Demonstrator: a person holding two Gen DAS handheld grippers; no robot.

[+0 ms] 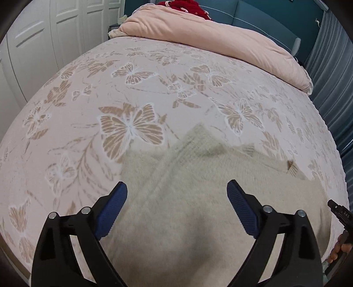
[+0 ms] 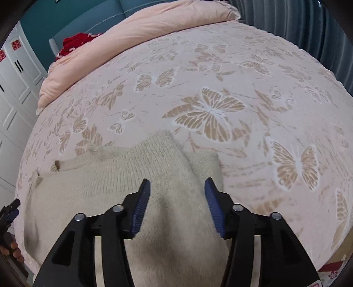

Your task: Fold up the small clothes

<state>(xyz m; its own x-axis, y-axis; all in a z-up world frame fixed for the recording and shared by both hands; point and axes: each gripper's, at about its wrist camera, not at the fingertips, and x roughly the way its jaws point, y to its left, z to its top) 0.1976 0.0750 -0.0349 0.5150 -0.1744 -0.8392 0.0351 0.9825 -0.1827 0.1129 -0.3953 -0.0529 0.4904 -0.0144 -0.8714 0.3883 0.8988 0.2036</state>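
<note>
A cream knitted sweater [image 1: 198,189] lies flat on the bed, with one sleeve folded across its body. My left gripper [image 1: 176,189] is open above it, blue pads wide apart, holding nothing. In the right wrist view the same sweater [image 2: 114,176] lies under my right gripper [image 2: 177,187], which is open and empty over the folded sleeve [image 2: 163,152]. The other gripper shows at each view's edge: the right one [image 1: 339,214] and the left one [image 2: 10,209].
The bed cover [image 1: 132,92] is pink with tan butterflies. A rolled pink duvet [image 1: 209,37] lies along the head of the bed, with a red item [image 1: 187,5] behind it. White wardrobe doors [image 1: 44,39] stand left, grey curtains [image 1: 331,66] right.
</note>
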